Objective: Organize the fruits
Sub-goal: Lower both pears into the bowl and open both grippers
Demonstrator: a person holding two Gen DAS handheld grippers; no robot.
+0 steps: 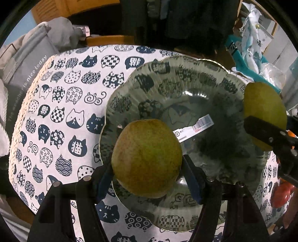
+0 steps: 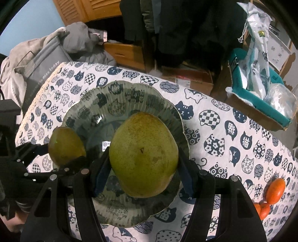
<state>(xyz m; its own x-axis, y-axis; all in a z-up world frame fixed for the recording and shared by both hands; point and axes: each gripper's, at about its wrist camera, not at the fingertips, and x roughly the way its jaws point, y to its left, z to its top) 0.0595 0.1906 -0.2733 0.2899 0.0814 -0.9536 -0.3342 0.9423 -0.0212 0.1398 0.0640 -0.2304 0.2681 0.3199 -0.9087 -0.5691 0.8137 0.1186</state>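
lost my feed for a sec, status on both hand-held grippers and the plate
Left hand-held gripper shut on left pear. Right hand-held gripper shut on right pear. Both over glass plate, only a label in it. Oranges aside.

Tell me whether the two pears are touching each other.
Apart. In the right wrist view, the left claw's pear and the right claw's pear show dark glass plate between them.

A lived-in home room is indicated: cat-print tablecloth (image 2: pixel 232 130) underfoot of the scene, grey clothing heap (image 2: pixel 46 48) at 10 o'clock, louvred wooden doors (image 2: pixel 89 9) at 11, dark garments hung (image 2: pixel 186 28) at 12, cluttered teal box (image 2: pixel 260 100) at 2.
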